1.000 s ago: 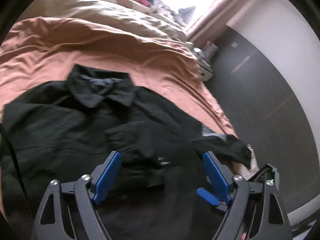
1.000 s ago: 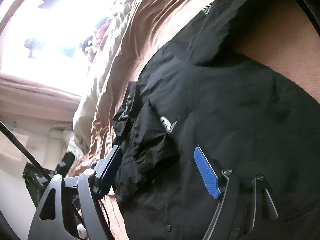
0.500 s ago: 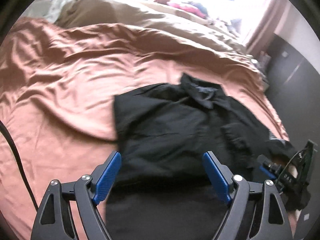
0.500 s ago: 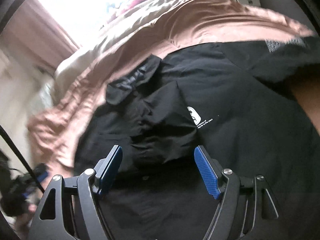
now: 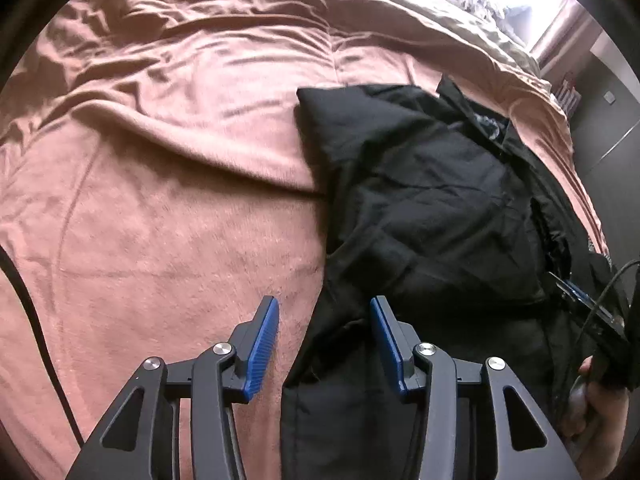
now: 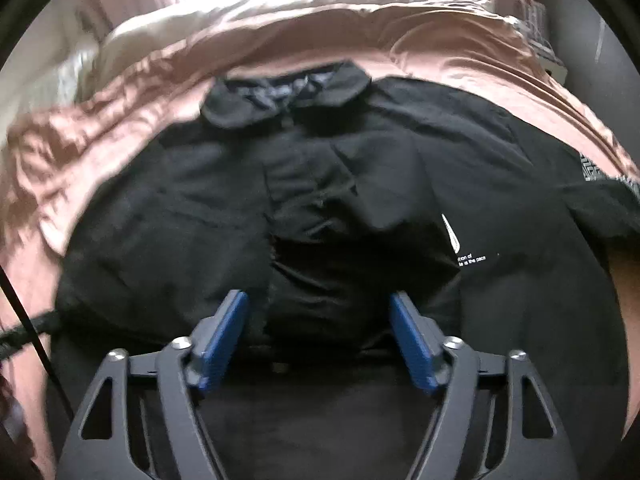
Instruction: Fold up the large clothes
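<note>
Though blurred, black shirt [image 6: 360, 208] prob. flat on bedspread [image 5: 168, 208].

In the left wrist view, the rust-brown blanket [image 5: 168, 184] fills the left and centre of the frame as open, wrinkled ground. The black shirt [image 5: 432, 200] takes up the right half, its near edge lying between the half-parted pads of the left claw [image 5: 324, 340], whose jaws have just been closing without pressing on it. At the lower right a hand [image 5: 592, 404] and a dark cable crowd the frame's edge. In the right wrist view, the shirt [image 6: 360, 200] covers nearly the whole middle, with bunched cloth between the parted pads of the right claw [image 6: 318, 334], also just closing. Bare blanket [image 6: 60, 152] shows only at the left and top.
</note>
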Demonstrator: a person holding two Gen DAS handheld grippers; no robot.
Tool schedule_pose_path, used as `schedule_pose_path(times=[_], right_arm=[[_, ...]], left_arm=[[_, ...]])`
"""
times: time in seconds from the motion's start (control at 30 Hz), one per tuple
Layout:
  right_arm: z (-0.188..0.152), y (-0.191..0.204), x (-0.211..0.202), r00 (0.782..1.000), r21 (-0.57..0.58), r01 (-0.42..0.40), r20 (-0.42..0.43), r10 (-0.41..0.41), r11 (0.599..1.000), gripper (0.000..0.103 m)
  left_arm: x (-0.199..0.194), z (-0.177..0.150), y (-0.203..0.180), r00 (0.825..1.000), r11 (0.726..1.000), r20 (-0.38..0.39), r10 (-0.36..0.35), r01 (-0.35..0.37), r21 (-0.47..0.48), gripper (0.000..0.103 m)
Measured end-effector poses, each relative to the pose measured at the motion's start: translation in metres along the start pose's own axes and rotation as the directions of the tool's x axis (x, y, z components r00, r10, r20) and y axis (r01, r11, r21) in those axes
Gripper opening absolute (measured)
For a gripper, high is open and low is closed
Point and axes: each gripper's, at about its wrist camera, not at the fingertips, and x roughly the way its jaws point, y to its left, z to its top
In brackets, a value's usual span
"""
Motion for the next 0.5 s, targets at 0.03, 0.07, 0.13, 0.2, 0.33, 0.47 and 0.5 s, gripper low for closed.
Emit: schedule_pose_path(times=[0.03,0.07,0.13,0.2,0.33,0.47,0.5], right_arm=[[0.0,-0.002,0.001,1.0,0.001,0.015,0.002,-0.015,1.0,0.056],[0.001,-0.006,-0.001,1.0,0.016,0.012,0.007,-0.012,1.0,0.047],[0.002,-0.014,-0.004,0.999,0.043,0.032,0.016,-0.033,0.999,0.037],[0.003,-0.033,-0.01,0.999,0.121,0.016,0.041,-0.021,0.992,0.037],[-0.003,-0.083,-0.032,0.992,0.344,-0.088,0.116,0.051,0.935,0.037],[-0.017,-0.137,-0.05,0.978,0.537,-0.176,0.19,0.086,0.825,0.037],[-0.022,-0.147,-0.051,0.973,0.574,-0.206,0.203,0.105,0.793,0.037]], left_arm=[[0.001,0.0,0.002,1.0,1.0,-0.002,-0.003,0.003,0.0,0.046],[0.001,0.0,0.002,1.0,1.0,-0.003,-0.001,0.001,-0.001,0.045],[0.0,0.0,0.001,1.0,1.0,-0.006,0.006,-0.006,0.002,0.042],[0.0,0.001,-0.002,1.0,1.0,-0.01,0.017,-0.017,0.012,0.04],[-0.001,0.001,-0.007,0.999,0.999,-0.012,0.049,-0.049,0.025,0.04],[-0.001,0.003,-0.01,0.997,0.997,-0.018,0.074,-0.073,0.02,0.04],[-0.001,0.004,-0.011,0.996,0.996,-0.021,0.084,-0.083,0.023,0.04]])
